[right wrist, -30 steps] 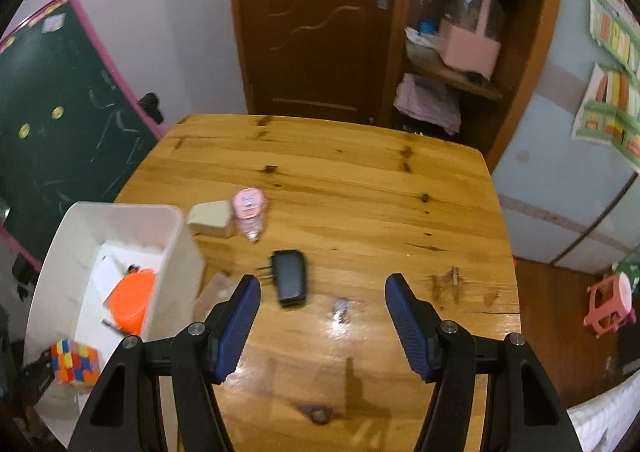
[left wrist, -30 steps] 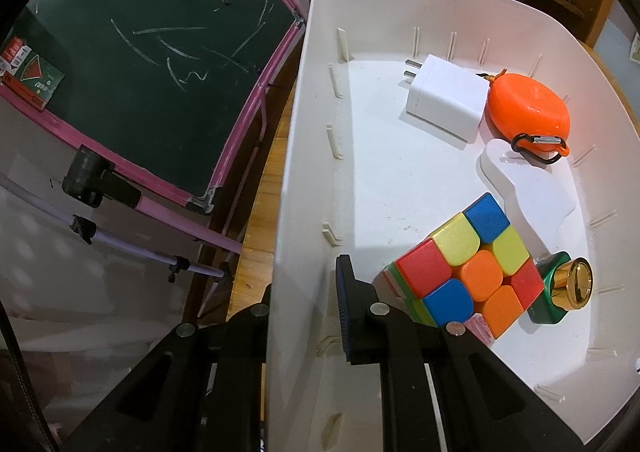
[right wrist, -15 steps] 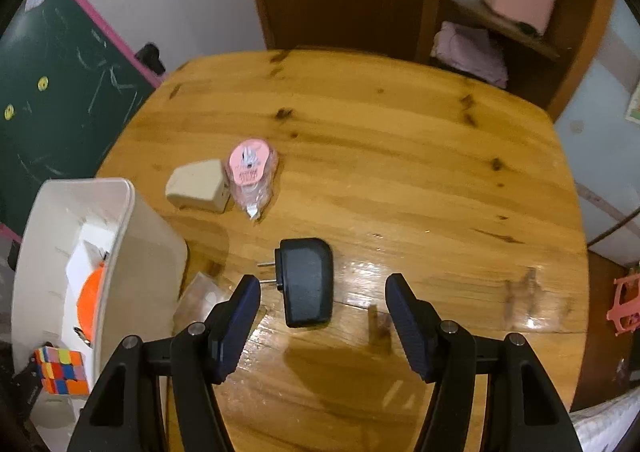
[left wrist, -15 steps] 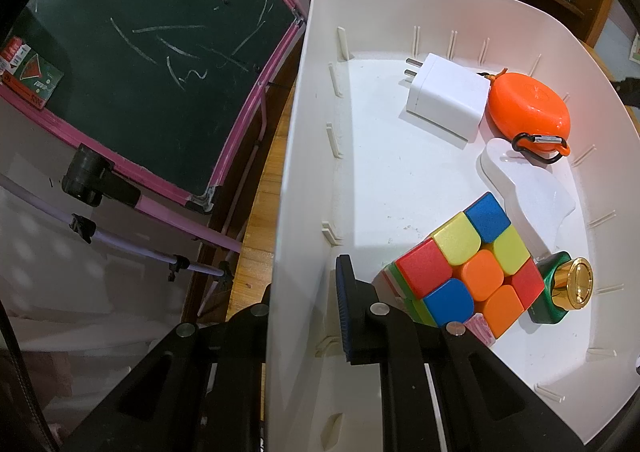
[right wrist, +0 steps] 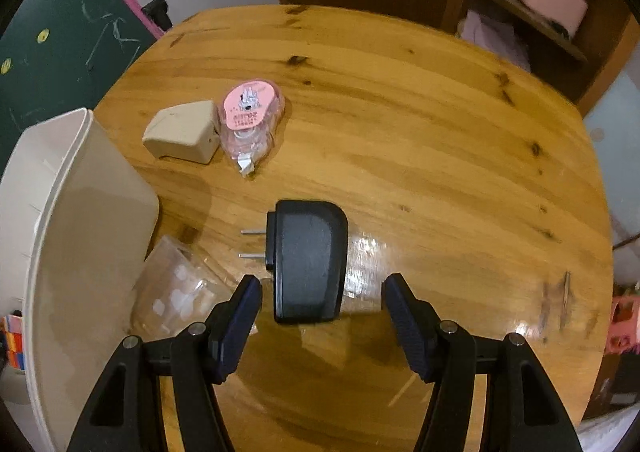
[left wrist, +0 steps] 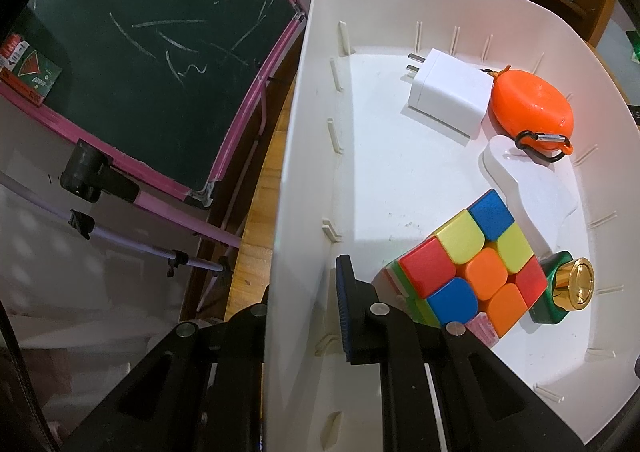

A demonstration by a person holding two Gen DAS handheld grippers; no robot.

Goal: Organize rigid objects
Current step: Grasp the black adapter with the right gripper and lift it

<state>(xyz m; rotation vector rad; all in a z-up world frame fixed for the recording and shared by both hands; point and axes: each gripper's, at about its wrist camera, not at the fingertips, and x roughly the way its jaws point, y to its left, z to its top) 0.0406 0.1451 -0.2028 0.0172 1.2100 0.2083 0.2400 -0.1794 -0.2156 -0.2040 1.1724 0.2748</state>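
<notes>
Your left gripper (left wrist: 304, 316) is pinched onto the bin (left wrist: 280, 212) wall, one finger outside and one inside, holding it steady. Already in the bin, just ahead of that gripper: the cube (left wrist: 468, 264) right by the inner finger, a green bottle (left wrist: 560, 292) with a gold cap touching the cube's right side, and a small pink thing poking out under the cube that I can't make out. Further ahead sit a flat white piece (left wrist: 528, 184), a white charger (left wrist: 448, 96) and an orange case (left wrist: 532, 108) touching it. So I'd say you're over halfway.

Now the right side. Your right gripper (right wrist: 322, 298) is spread wide above the tabletop (right wrist: 440, 152), with the black adapter (right wrist: 308, 260) lying flat between the fingers, its near end level with the tips and prongs pointing left toward the bin. Neither pad touches it yet, so that's clearly your next grab.

Still left out on the tabletop: a clear plastic box (right wrist: 180, 292) just left of the left finger, up against the bin, plus a beige block (right wrist: 182, 132) and a pink tape roller (right wrist: 250, 120) further ahead and left, sitting side by side. That's four things to go, adapter included.
</notes>
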